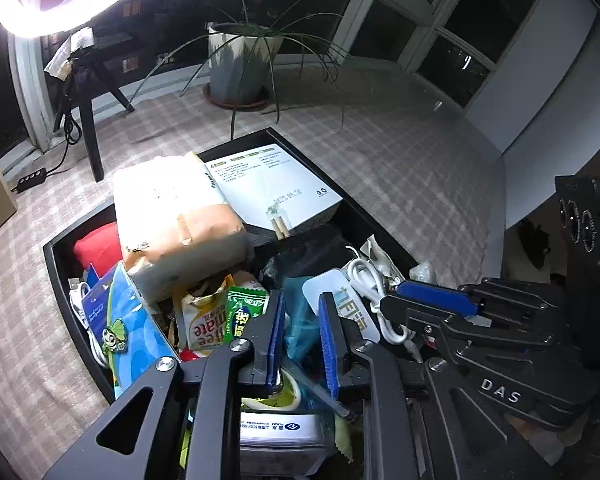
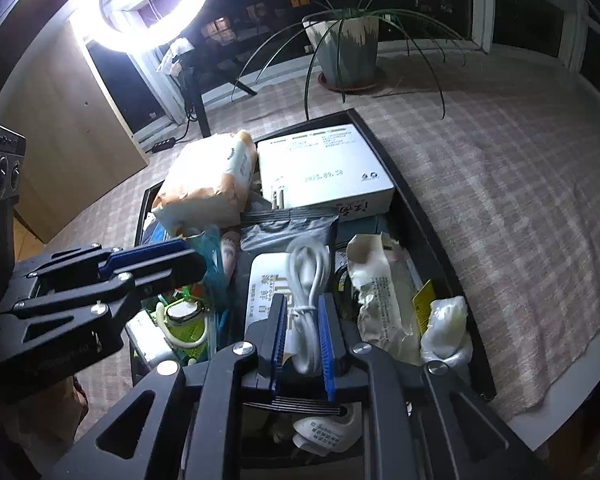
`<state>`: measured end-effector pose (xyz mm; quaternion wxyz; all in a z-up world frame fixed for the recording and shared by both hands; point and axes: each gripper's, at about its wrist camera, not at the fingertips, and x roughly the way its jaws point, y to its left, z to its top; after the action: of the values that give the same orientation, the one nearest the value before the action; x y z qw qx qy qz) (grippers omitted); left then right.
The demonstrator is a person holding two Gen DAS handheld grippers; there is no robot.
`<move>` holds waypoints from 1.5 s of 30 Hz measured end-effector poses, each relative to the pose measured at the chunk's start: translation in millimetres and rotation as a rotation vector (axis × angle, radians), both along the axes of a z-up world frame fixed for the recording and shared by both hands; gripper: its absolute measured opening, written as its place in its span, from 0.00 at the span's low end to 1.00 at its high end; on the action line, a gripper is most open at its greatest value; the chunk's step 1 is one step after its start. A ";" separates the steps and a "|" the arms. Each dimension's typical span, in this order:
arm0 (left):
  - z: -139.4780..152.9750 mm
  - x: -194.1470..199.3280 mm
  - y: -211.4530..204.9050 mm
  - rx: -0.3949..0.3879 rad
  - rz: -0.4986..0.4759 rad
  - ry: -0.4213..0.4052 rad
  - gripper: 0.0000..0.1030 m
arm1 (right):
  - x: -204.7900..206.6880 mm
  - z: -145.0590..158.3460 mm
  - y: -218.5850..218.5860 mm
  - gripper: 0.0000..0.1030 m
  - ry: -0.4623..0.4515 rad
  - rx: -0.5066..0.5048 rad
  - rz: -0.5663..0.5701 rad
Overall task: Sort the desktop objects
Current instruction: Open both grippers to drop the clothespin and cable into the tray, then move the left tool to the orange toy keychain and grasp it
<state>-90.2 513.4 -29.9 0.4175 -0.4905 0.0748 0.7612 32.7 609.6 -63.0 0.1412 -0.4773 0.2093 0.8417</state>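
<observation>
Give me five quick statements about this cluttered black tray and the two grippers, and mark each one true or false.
1. The right gripper has a coiled white cable between its fingers. True.
2. The large white flat box sits at the far end of the black tray. True.
3. The potted plant with long thin leaves stands inside the tray. False: it stands on the checked cloth beyond the tray.
4. The ring light is switched off. False: it glows brightly.
5. The left gripper holds the orange-and-white tissue pack. False: the pack lies farther back in the tray, well clear of its fingers.
</observation>
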 end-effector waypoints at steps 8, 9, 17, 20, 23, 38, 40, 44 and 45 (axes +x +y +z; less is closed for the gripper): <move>3.7 -8.2 -18.8 -0.005 0.037 -0.001 0.41 | 0.1 8.9 -3.7 0.29 0.013 0.008 -0.011; 4.6 -10.0 -23.6 -0.007 0.046 0.001 0.41 | -0.9 9.7 -4.8 0.31 0.013 0.011 -0.010; 6.7 -34.8 -101.5 -0.051 0.179 0.042 0.41 | -10.9 23.0 -33.6 0.42 0.038 0.036 0.029; 5.2 -47.4 -148.1 -0.081 0.255 0.066 0.41 | -19.4 29.0 -50.5 0.51 0.042 0.059 0.053; 0.4 -61.7 -203.2 -0.094 0.340 0.055 0.43 | -30.5 35.5 -72.0 0.60 0.044 0.085 0.083; -48.0 -120.6 -502.5 -0.267 0.691 0.006 0.67 | -89.8 32.6 -210.0 0.62 0.010 0.076 0.266; -57.0 -127.4 -538.4 -0.286 0.703 0.006 0.68 | -96.1 31.2 -229.0 0.62 0.002 0.073 0.287; -69.4 -136.6 -586.1 -0.330 0.674 0.055 0.68 | -104.4 27.1 -256.9 0.62 -0.012 0.056 0.303; -73.0 -138.5 -595.3 -0.344 0.663 0.065 0.69 | -106.6 25.4 -263.1 0.62 -0.016 0.047 0.305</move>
<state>-228.6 -81.9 -102.9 0.0571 -0.5266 0.0518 0.8466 -73.9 346.5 -37.6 0.0244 -0.5069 0.1135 0.8542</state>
